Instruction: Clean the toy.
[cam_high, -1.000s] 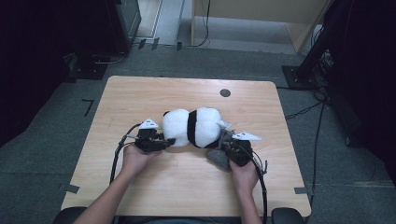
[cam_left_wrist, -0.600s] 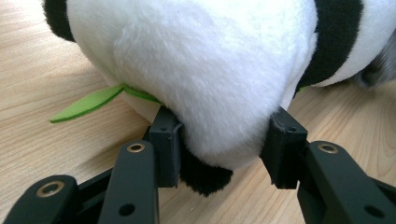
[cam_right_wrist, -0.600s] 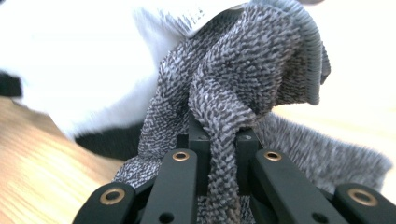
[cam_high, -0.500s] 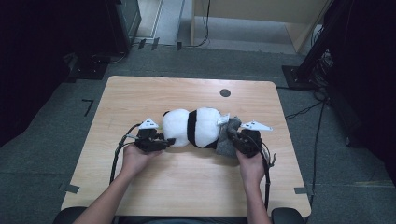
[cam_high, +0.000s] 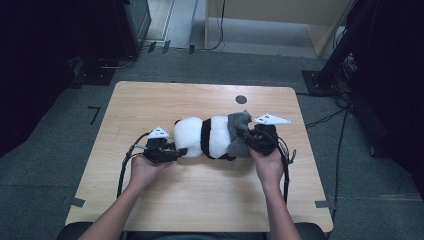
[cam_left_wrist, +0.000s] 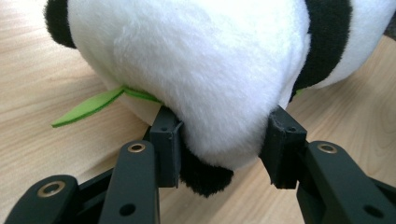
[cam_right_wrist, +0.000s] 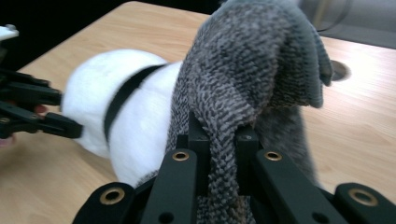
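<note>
My left gripper (cam_left_wrist: 224, 140) clamps the panda's (cam_high: 205, 137) end; my right gripper (cam_right_wrist: 219, 140) pinches the cloth (cam_right_wrist: 252, 74), seemingly draped over its other end, toward the table's (cam_high: 150, 100) right edge.

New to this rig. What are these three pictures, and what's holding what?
No robot arm here: a person at a wooden table holds a hand-operated two-jaw gripper in each hand. The high view looks down from above the person, whose forearms enter from the bottom. The other two pictures come from cameras riding on the grippers, looking along their black jaws.

On the table lies a plush panda. The left gripper is closed on one end of it; its own view shows the pads pressing into the white fur, beside a green felt leaf. The right gripper pinches a grey knitted cloth, raised at the panda's other end.
</note>
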